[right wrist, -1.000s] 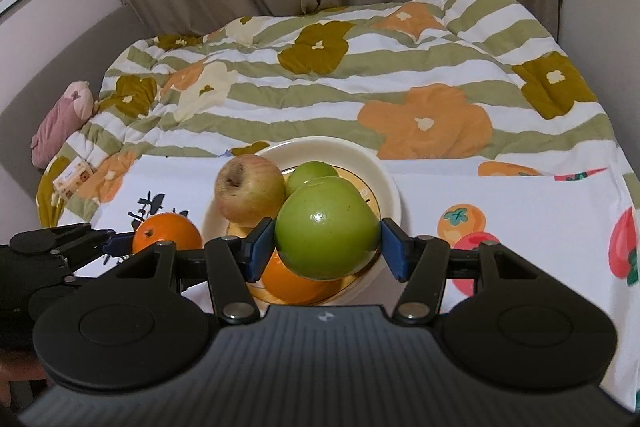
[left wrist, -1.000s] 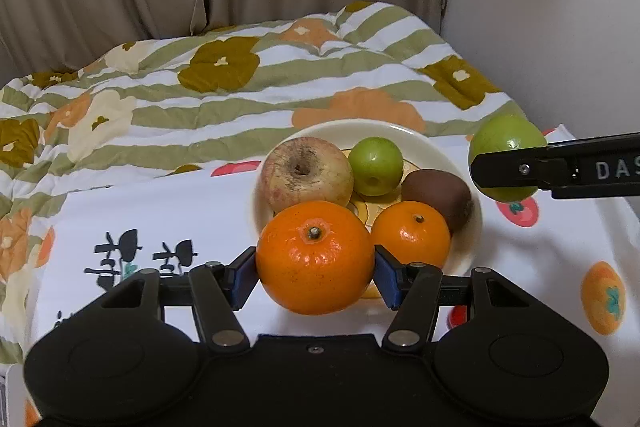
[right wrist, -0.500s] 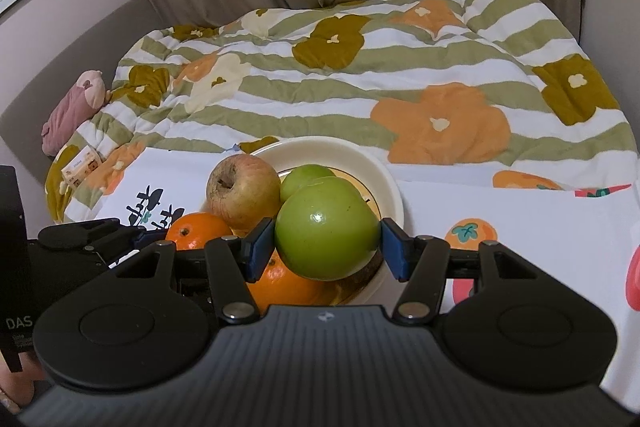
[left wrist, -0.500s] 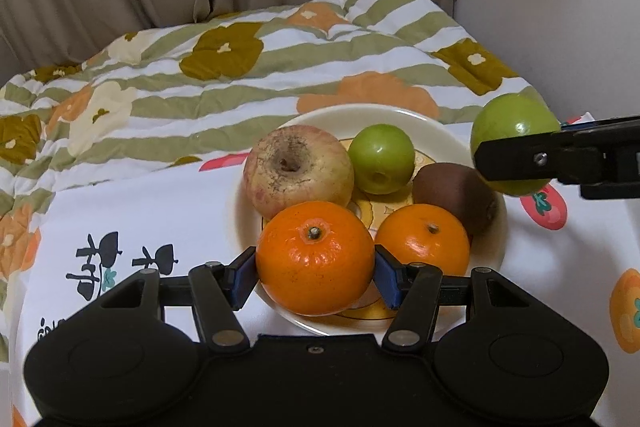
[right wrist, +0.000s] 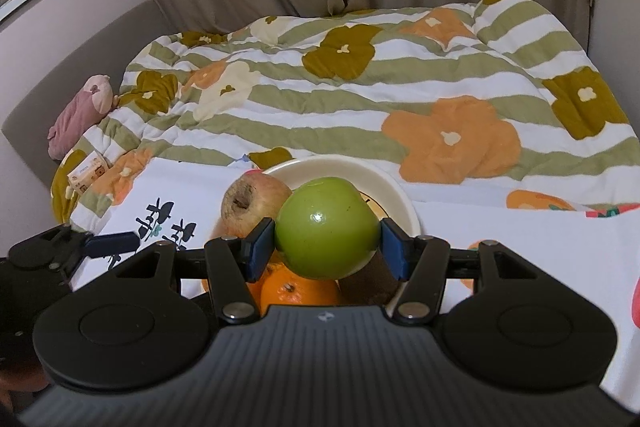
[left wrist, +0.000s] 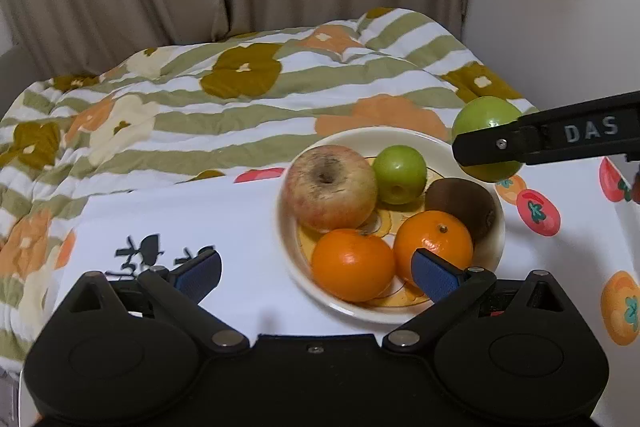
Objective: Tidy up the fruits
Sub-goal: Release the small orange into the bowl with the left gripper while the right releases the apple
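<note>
My left gripper (left wrist: 316, 269) has its jaws opening wide, and its blue pads (left wrist: 434, 273) touch nothing. The orange (left wrist: 352, 263) it held lies on the near side of the cream plate (left wrist: 360, 309), between the spread pads. Beside it on the plate are a second orange (left wrist: 434, 235), a reddish apple (left wrist: 330, 187), a small green apple (left wrist: 400, 173) and a kiwi (left wrist: 464, 203). My right gripper (right wrist: 326, 241) is shut on a large green apple (right wrist: 326, 227), held in the air over the plate's right rim; that apple (left wrist: 486, 115) also shows in the left wrist view.
The plate stands on a white cloth (left wrist: 224, 211) printed with fruit, laid over a floral striped quilt (right wrist: 360, 99). A pink plush toy (right wrist: 80, 115) and a small carton (right wrist: 86, 173) lie at the quilt's left edge. Curtains and a wall close off the back.
The left jaws have sprung apart and let go of the orange, which now rests on the plate. The right gripper still holds the green apple, drifting slightly over the plate.
</note>
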A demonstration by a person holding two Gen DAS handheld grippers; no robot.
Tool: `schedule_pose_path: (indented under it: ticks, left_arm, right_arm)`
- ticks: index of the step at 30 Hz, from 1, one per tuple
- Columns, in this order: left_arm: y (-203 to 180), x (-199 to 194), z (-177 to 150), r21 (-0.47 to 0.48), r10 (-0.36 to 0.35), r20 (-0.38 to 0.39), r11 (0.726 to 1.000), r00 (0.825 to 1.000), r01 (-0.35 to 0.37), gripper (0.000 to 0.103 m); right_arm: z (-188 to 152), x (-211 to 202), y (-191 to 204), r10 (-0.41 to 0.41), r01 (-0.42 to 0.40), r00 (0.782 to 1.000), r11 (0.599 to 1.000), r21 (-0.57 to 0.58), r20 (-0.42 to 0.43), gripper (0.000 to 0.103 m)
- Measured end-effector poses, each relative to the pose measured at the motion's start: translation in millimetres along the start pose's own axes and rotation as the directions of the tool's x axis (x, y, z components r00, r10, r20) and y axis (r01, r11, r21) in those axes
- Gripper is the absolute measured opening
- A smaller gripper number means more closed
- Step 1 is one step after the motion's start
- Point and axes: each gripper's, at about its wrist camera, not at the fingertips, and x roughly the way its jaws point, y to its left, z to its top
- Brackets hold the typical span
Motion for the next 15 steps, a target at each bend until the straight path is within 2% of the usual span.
schedule_pose_path:
  ticks: [7, 15]
  left_arm:
    - [15, -21, -7, -0.051, 0.023, 0.013, 0.998, 1.000, -0.023, 0.103]
    - [22, -24, -17, -0.072, 0.060, 0.005, 0.996, 0.998, -0.059, 0.103]
  right_arm:
    - [3, 20, 16, 0.003, -0.003, 1.000, 0.998, -0.067, -0.001, 0.072]
    - [-6, 46, 24, 0.015, -0.019, 0.999, 0.994, -0.104, -0.036, 0.072]
